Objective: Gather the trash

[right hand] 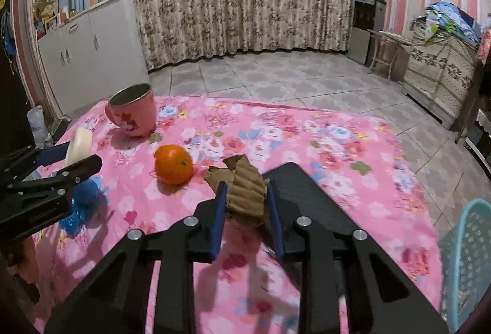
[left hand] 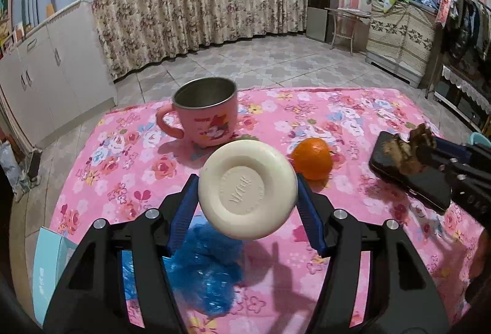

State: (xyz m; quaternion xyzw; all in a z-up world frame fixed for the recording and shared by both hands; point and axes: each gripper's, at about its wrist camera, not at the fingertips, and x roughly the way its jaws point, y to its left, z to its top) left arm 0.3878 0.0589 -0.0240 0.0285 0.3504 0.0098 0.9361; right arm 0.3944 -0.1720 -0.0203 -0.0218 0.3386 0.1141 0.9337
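Cream plastic bottle [left hand: 248,189] is sitting between my left gripper [left hand: 247,212] pads, base facing the left wrist camera, embossed lettering on the bottom too soft to read. Jaws are pinching it from both sides, lifted off the pink floral cloth [left hand: 307,106]. Crumpled blue plastic bag [left hand: 202,269] is lying on the cloth directly below it.

My right gripper [right hand: 246,212] is clamping a crumpled piece of brown corrugated cardboard [right hand: 245,189] — jaws narrow, pads pressing both flanks. It's hanging above a flat black slab [right hand: 310,199] on the cloth; can't tell from either view whether the cardboard is touching it.

An orange [right hand: 173,163] is sitting on the cloth between the two grippers, apart from both. Pink cartoon mug [left hand: 204,116] with a steel interior is standing upright farther back, handle pointing left in the left wrist view.

Light-blue mesh basket [right hand: 466,257] is showing at the right edge of the right wrist view, beside the table — contents not visible.
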